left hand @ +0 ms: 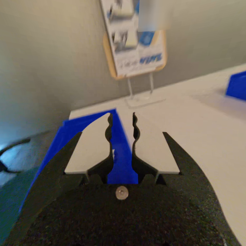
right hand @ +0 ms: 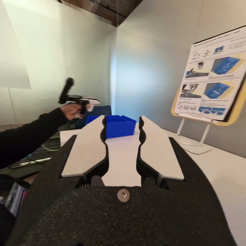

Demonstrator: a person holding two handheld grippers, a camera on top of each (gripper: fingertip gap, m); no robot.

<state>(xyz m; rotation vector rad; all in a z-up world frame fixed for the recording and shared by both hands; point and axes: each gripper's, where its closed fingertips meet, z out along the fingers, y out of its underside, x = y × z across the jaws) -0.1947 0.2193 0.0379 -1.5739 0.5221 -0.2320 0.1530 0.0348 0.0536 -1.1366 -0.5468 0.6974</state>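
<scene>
My left gripper [left hand: 122,114] is open with nothing between its fingers. It hangs above a blue bin [left hand: 79,127] that stands at the far left corner of the white table [left hand: 186,133]. My right gripper [right hand: 122,117] is open and empty, low over the table [right hand: 213,173], and points at the same blue bin [right hand: 119,127], which is well ahead of it. In the right wrist view a hand with a black sleeve holds the left gripper [right hand: 79,101] in the air, up and to the left of the bin.
A board with printed pictures on a thin white stand [left hand: 134,40] is at the table's back edge by the grey wall; it also shows in the right wrist view [right hand: 213,79]. Another blue object [left hand: 237,86] sits at the far right. A blue chair back [right hand: 101,110] stands behind the bin. Some 40 cm of space lies between my two pairs of fingers.
</scene>
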